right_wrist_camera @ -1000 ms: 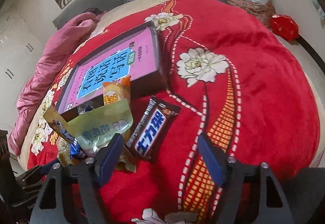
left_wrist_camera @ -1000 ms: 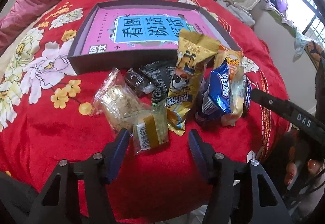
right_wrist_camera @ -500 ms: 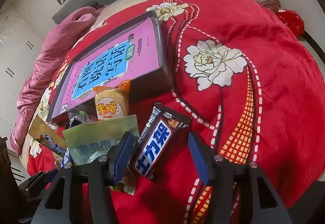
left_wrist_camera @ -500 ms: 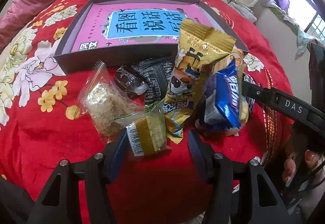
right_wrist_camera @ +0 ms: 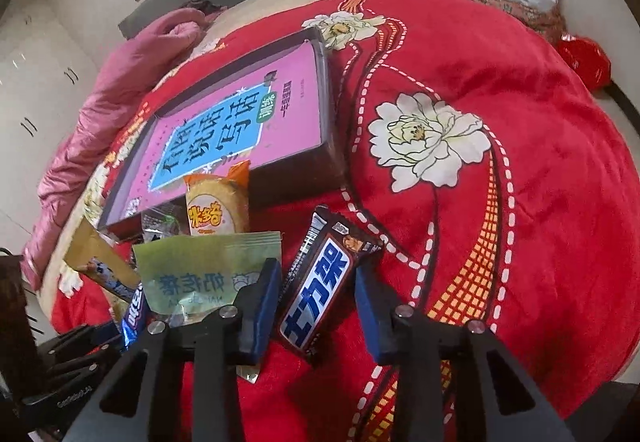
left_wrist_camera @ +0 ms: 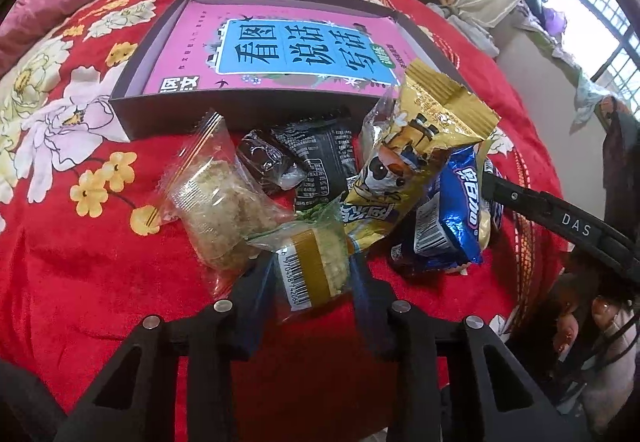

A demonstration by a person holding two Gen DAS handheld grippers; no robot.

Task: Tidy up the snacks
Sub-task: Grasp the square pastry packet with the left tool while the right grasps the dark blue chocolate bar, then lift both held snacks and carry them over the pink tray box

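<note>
Between closing left hand-held gripper [left_wrist_camera: 310, 274] jaws, barcoded snack [left_wrist_camera: 312, 268], right hand-held gripper [right_wrist_camera: 316, 294] closing around chocolate bar [right_wrist_camera: 320, 298], contact unclear

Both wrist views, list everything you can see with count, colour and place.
Box: one, dark, pink book inside, on blanket.
Blanket: one, red floral, covers bed.
Clear snack pack: one, left of pile.
Small gold-label pack: one, between left fingers.
Black packs: two, by box.
Gold wrapper: one, atop pile.
Blue pack: one, right.
Chocolate bar: one, brown, between right fingers.
Green pack: one.
Orange pack: one.
Left gripper: closing.
Right gripper: closing.
</note>
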